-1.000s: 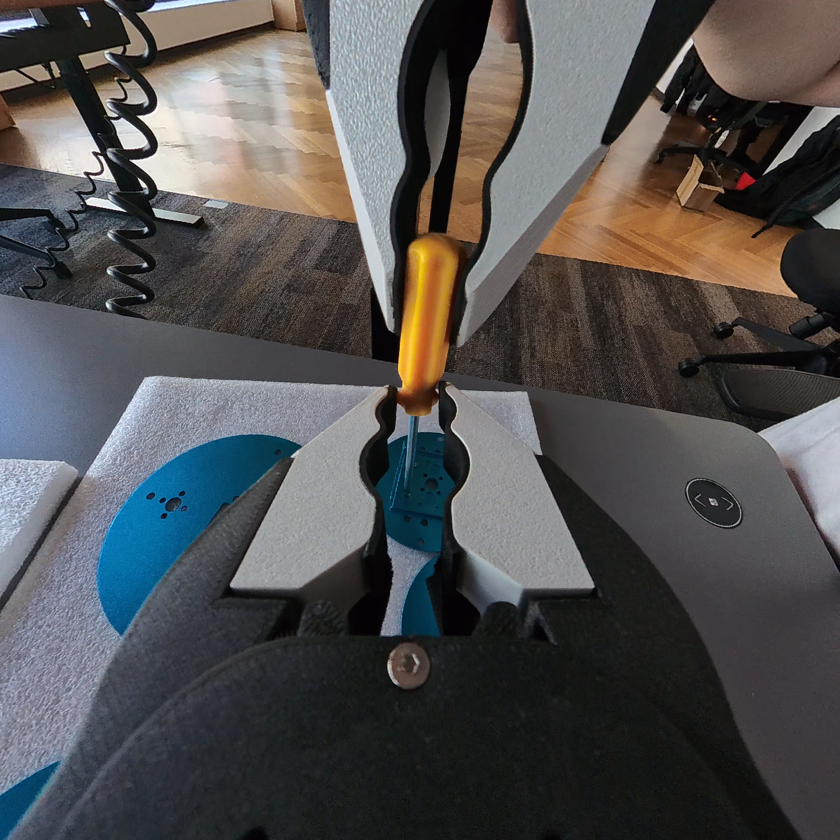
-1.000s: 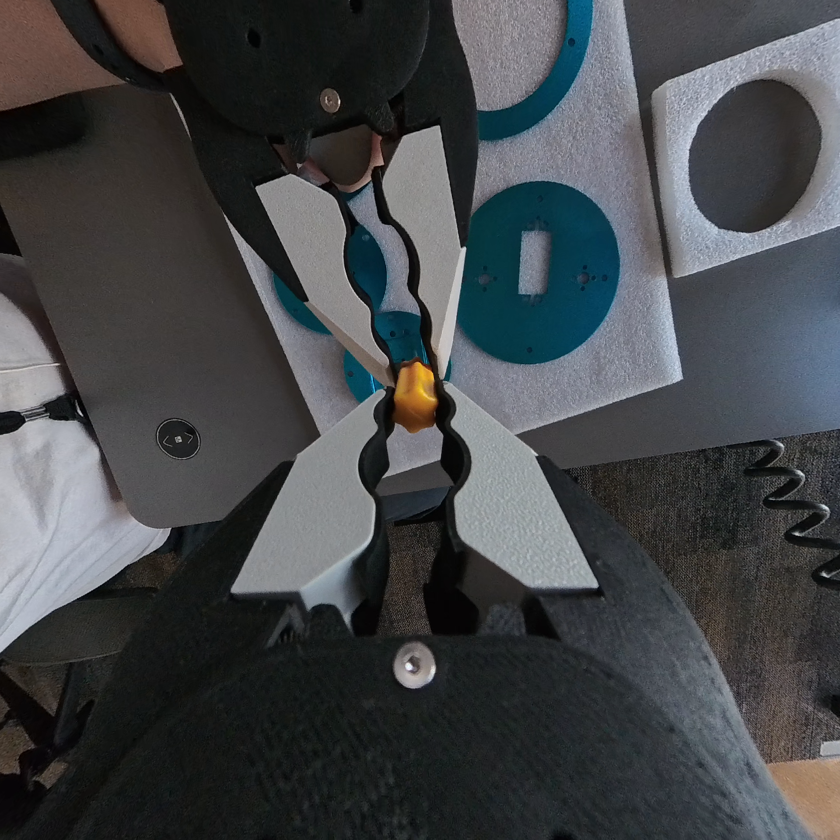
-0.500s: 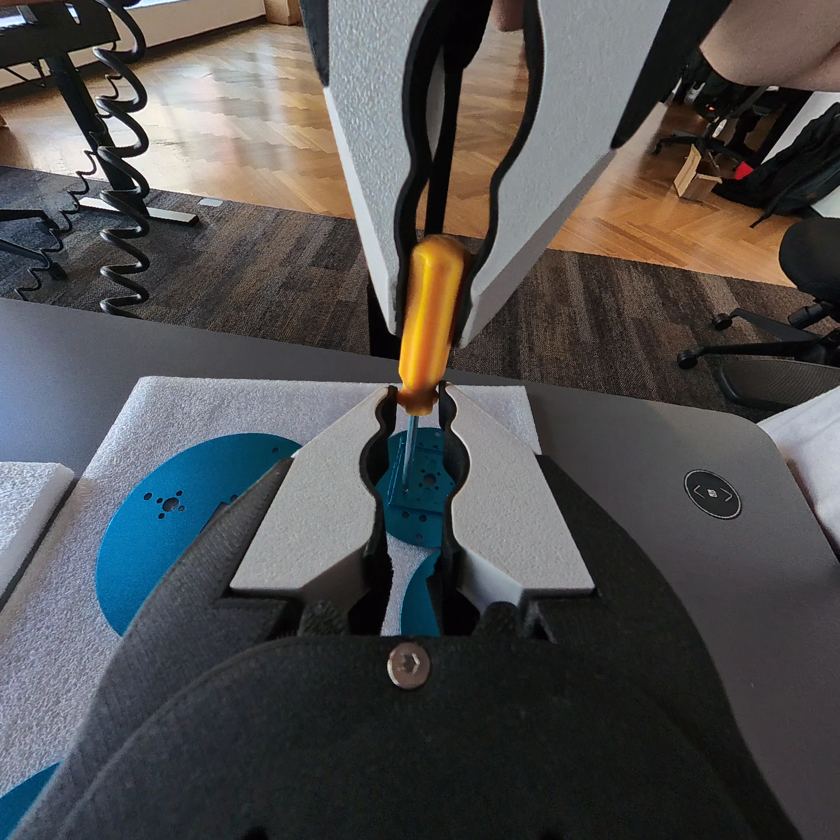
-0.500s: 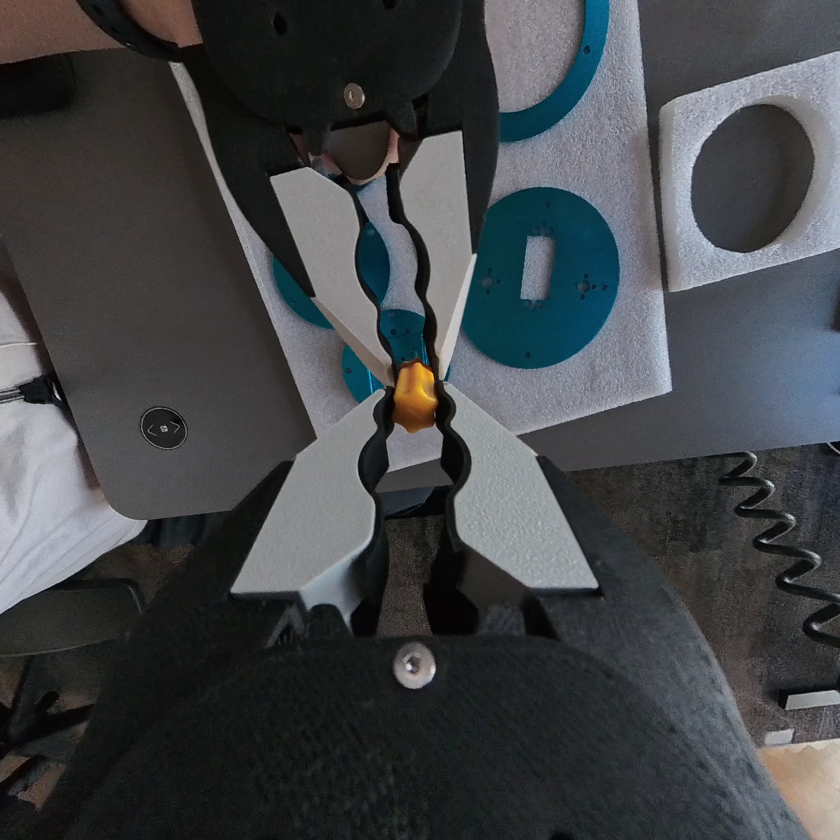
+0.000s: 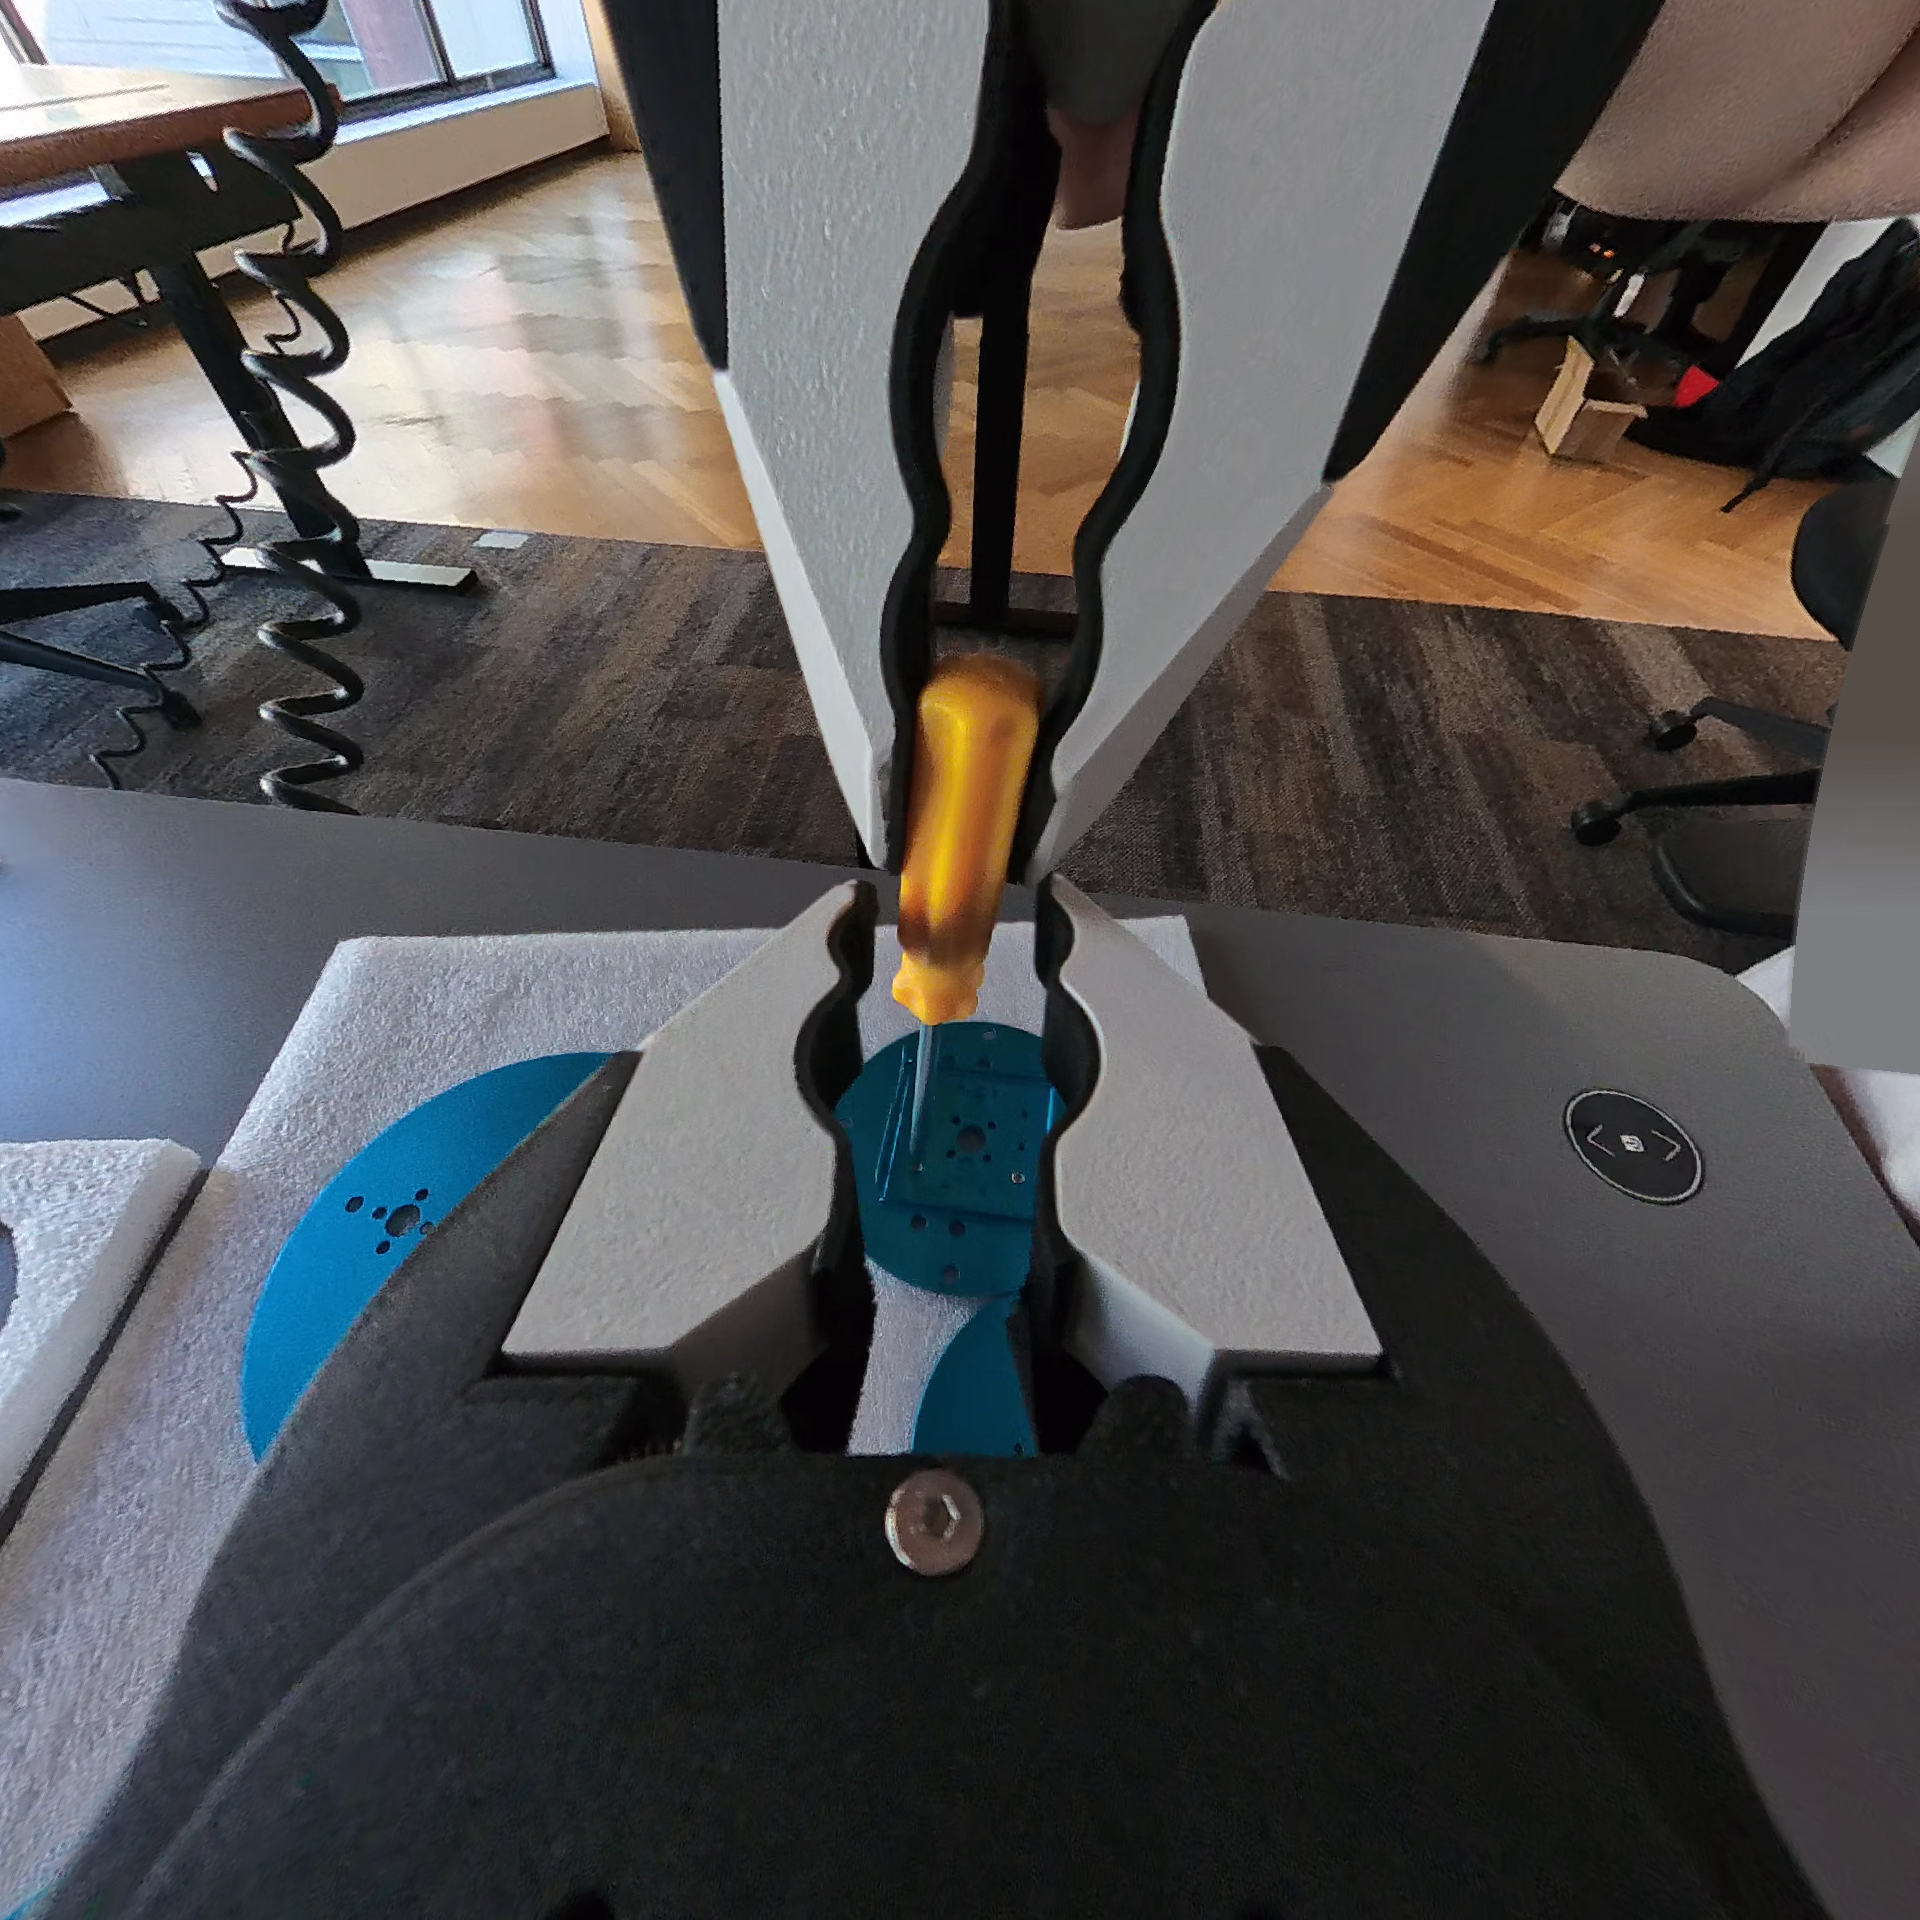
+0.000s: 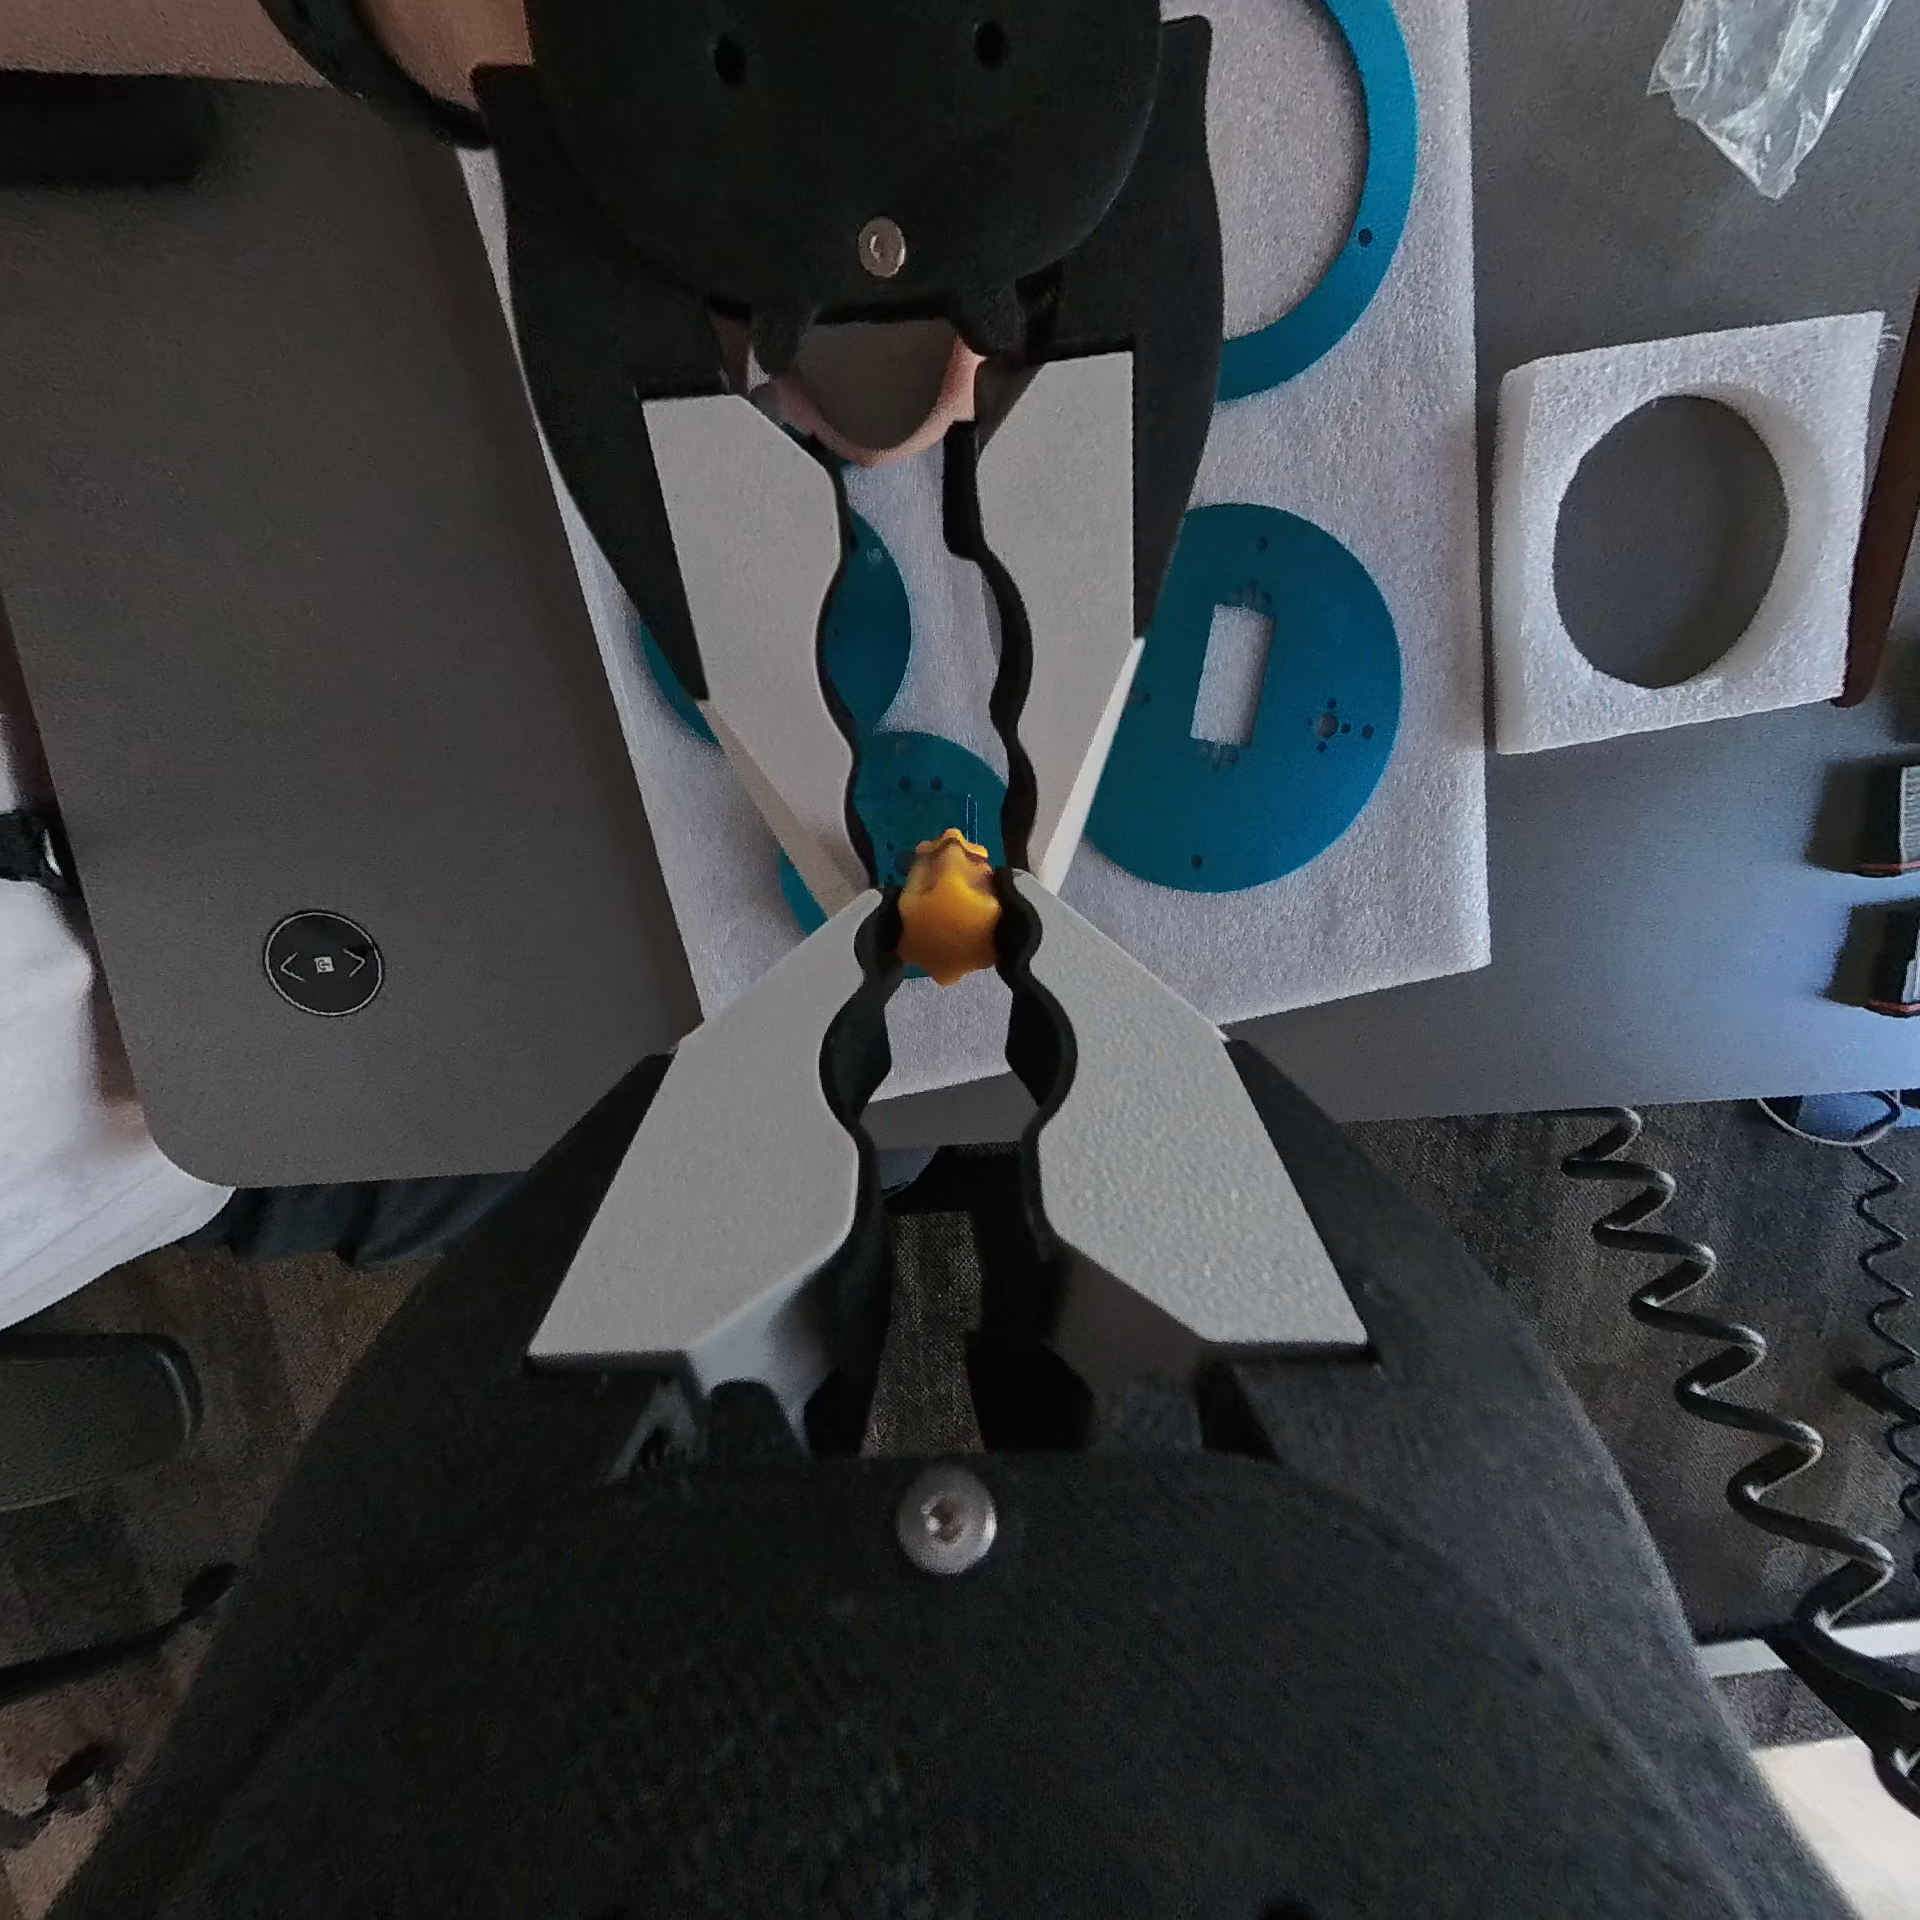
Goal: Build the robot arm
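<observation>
**Screwdriver pinched upright over the little blue bracket**

The right gripper (image 6: 948,914) comes down from above with its fingers pinching the yellow handle of a small screwdriver (image 5: 964,821). The shaft hangs nearly upright, tip down on a small blue bracket (image 5: 961,1148) that sits on a small blue disc. The left gripper (image 5: 951,914) lies low over the foam, fingers spread a little to either side of the screwdriver's lower handle, gap visible on both sides, so not gripping anything.

Around it: a white foam sheet (image 6: 1382,935) carries a bigger blue disc with a rectangular slot (image 6: 1247,696), a blue ring (image 6: 1361,249) farther back and another blue disc partly hidden under the left fingers. Beside the sheet there's a square foam frame with a round hole (image 6: 1683,530), and a crumpled clear bag (image 6: 1766,83) near the far corner.

The surface (image 6: 312,520) is dark grey with a round control button (image 6: 323,963) near its rounded corner. Past its edge hang coiled black cables (image 5: 301,436), then dark carpet and wood parquet flooring, with office chairs around.
</observation>
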